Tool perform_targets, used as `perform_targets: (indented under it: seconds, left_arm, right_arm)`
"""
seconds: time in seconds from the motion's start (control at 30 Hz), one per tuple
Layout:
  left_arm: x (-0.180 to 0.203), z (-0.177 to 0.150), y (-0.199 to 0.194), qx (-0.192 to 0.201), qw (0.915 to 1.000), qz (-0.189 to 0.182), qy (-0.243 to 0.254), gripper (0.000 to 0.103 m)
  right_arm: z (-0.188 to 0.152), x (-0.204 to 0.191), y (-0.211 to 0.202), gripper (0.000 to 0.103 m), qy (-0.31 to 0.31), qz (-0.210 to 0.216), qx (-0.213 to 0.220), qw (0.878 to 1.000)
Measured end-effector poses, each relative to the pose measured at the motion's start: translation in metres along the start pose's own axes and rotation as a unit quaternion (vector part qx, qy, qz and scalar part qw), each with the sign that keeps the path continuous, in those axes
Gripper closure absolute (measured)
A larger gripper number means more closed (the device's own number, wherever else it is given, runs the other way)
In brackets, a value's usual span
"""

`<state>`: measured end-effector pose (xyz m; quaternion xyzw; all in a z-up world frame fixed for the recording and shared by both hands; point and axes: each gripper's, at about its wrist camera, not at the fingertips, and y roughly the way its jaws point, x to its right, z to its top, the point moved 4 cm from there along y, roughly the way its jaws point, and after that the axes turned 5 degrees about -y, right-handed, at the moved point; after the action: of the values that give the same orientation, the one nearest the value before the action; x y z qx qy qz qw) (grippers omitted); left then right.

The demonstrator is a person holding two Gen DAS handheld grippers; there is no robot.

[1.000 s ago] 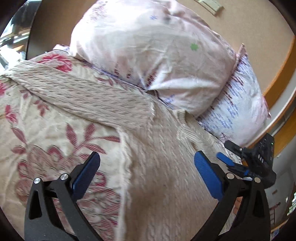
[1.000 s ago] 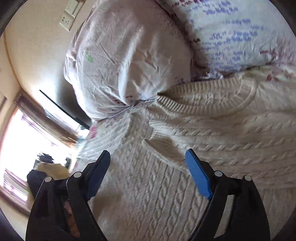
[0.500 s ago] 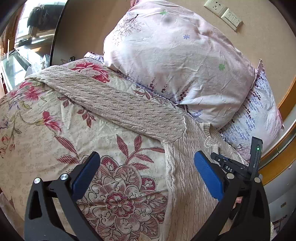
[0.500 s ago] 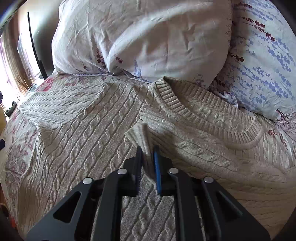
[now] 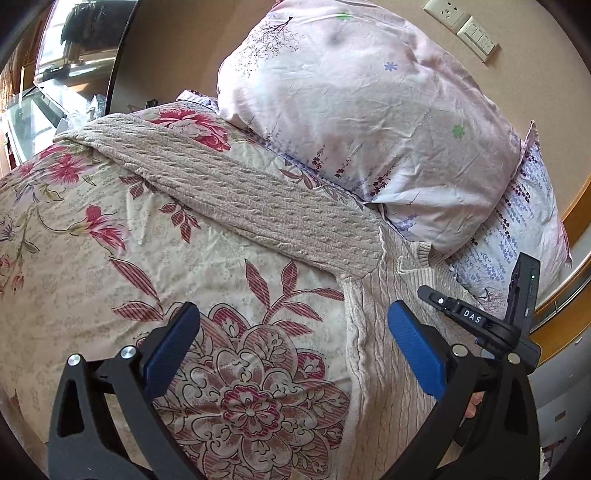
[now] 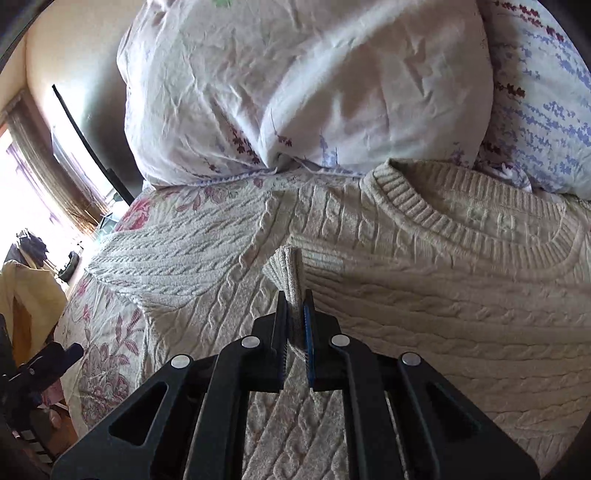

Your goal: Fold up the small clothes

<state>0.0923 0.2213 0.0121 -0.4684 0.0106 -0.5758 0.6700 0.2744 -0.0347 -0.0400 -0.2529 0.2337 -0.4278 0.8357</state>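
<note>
A cream cable-knit sweater (image 6: 424, 295) lies flat on the floral bedspread (image 5: 110, 258), its ribbed collar (image 6: 461, 221) toward the pillows. One sleeve (image 5: 240, 199) stretches out to the left across the bedspread. My right gripper (image 6: 295, 295) is shut on the ribbed cuff (image 6: 286, 266) of the other sleeve, which is folded over the sweater's chest and stands up between the pads. My left gripper (image 5: 291, 328) hangs open above the bedspread, by the sweater's left side edge (image 5: 354, 350), with nothing between its fingers. The right gripper's body (image 5: 480, 317) shows at the right of the left wrist view.
Two pillows lean at the head of the bed: a pink floral one (image 5: 369, 103) and a white one with blue sprigs (image 5: 517, 229). Wall sockets (image 5: 461, 26) sit above them. A bright window (image 6: 22, 184) and a dark panel (image 5: 122, 55) lie to the left.
My right gripper has shut on the folded sleeve's cuff and lifted it slightly. My left gripper has drawn back to the left, off the sweater body and over the bedspread, still open.
</note>
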Motion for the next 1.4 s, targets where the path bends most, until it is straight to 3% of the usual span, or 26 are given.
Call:
perform_targets:
  seconds: [0.1,0.17,0.2,0.27,0.37,0.53,0.67,0.8,0.9,0.97,1.07,1.13,1.2,1.3,1.4]
  left_arm:
    - [-0.002,0.001,0.000,0.006,0.9999,0.009,0.004,0.002]
    - [-0.003,0.002,-0.001,0.011,0.9999,0.010,0.005,0.002]
    - [-0.003,0.002,-0.001,0.012,0.9999,0.006,0.007,0.002]
    - [-0.002,0.003,-0.002,0.013,0.9999,0.001,0.010,0.002]
    - [-0.001,0.004,-0.001,0.017,0.9998,0.001,0.010,0.002]
    - [-0.006,0.009,0.010,-0.001,0.9998,-0.012,-0.017,0.002]
    - [-0.013,0.020,0.018,0.008,0.9995,-0.010,-0.029,0.002]
    - [-0.014,0.031,0.028,0.000,1.0000,0.001,-0.007,0.002]
    - [-0.033,0.039,0.040,-0.036,0.9938,-0.031,-0.100,0.002]
    - [-0.042,0.044,0.042,-0.028,0.9866,-0.049,-0.153,0.002]
    - [-0.048,0.049,0.046,-0.030,0.9827,-0.044,-0.177,0.003]
    - [-0.048,0.052,0.048,-0.029,0.9818,-0.041,-0.183,0.003]
    - [-0.048,0.054,0.053,-0.031,0.9815,-0.037,-0.185,0.010]
    - [-0.051,0.059,0.060,-0.031,0.9787,-0.036,-0.200,0.021]
    - [-0.057,0.066,0.064,-0.023,0.9741,-0.038,-0.222,0.024]
  right_arm:
    - [-0.006,0.003,-0.002,0.082,0.012,0.030,-0.016,0.999]
    - [-0.004,0.005,-0.009,0.048,0.039,0.073,-0.014,0.996]
    - [-0.002,0.008,-0.013,0.043,0.056,0.085,-0.004,0.995]
    - [0.000,0.013,-0.017,0.042,0.078,0.104,0.009,0.991]
    - [-0.005,0.016,-0.004,0.041,0.113,0.136,-0.016,0.984]
    - [-0.012,-0.005,-0.009,0.037,0.072,0.160,-0.037,0.984]
    - [-0.016,0.008,-0.039,0.035,0.096,0.185,-0.023,0.978]
    - [-0.021,0.043,-0.088,0.023,0.089,0.160,0.035,0.982]
    - [-0.031,0.073,-0.117,0.013,0.091,0.140,0.071,0.983]
    - [-0.037,0.096,-0.135,0.001,0.112,0.113,0.106,0.982]
    - [-0.047,0.139,-0.175,0.001,0.132,-0.028,0.160,0.978]
    - [-0.053,0.166,-0.200,0.001,0.135,-0.121,0.181,0.967]
    - [-0.062,0.195,-0.215,0.001,0.145,-0.170,0.204,0.953]
    - [-0.081,0.229,-0.235,0.001,0.172,-0.165,0.249,0.939]
    - [-0.100,0.243,-0.236,0.001,0.216,-0.076,0.292,0.929]
